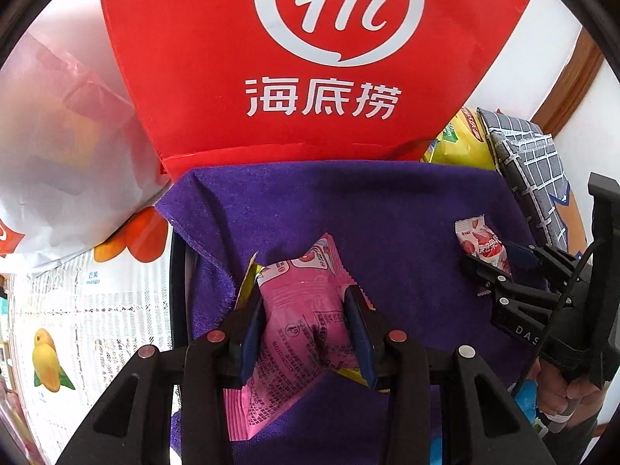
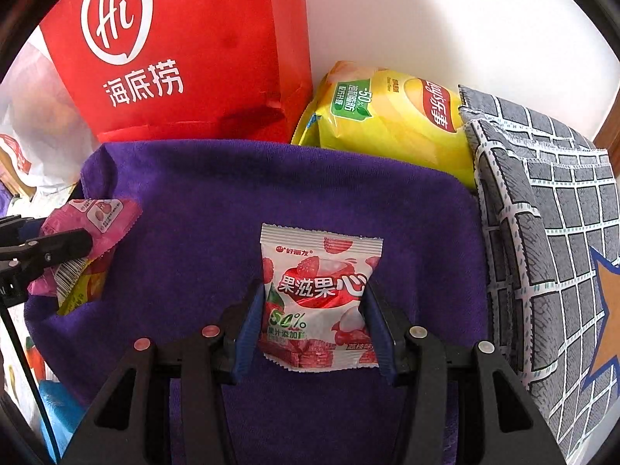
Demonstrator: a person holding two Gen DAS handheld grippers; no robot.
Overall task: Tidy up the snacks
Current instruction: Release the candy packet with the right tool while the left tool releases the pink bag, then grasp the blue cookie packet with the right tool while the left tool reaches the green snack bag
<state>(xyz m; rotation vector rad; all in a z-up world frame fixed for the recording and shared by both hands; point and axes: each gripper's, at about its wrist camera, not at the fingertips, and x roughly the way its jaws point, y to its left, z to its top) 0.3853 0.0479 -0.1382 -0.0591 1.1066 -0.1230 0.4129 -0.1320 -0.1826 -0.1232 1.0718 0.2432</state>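
Note:
My left gripper [image 1: 306,310] is shut on a pink snack packet [image 1: 298,321], held over the purple towel [image 1: 387,209]; a yellow packet [image 1: 350,374] shows behind it, and I cannot tell if it is gripped too. My right gripper [image 2: 314,310] is shut on a white-and-red strawberry gummy packet [image 2: 316,298] above the same towel [image 2: 271,186]. In the left wrist view the right gripper [image 1: 486,259] holds the gummy packet [image 1: 482,242] at the right. In the right wrist view the left gripper [image 2: 83,242] with the pink packet [image 2: 93,221] is at the left.
A red paper bag [image 1: 271,58] stands behind the towel, also in the right wrist view [image 2: 186,50]. A yellow chip bag [image 2: 391,124] lies beside it. A grey checked cloth [image 2: 550,232] lies at the right. A white plastic bag [image 1: 58,162] and a fruit-print tablecloth [image 1: 77,310] are at the left.

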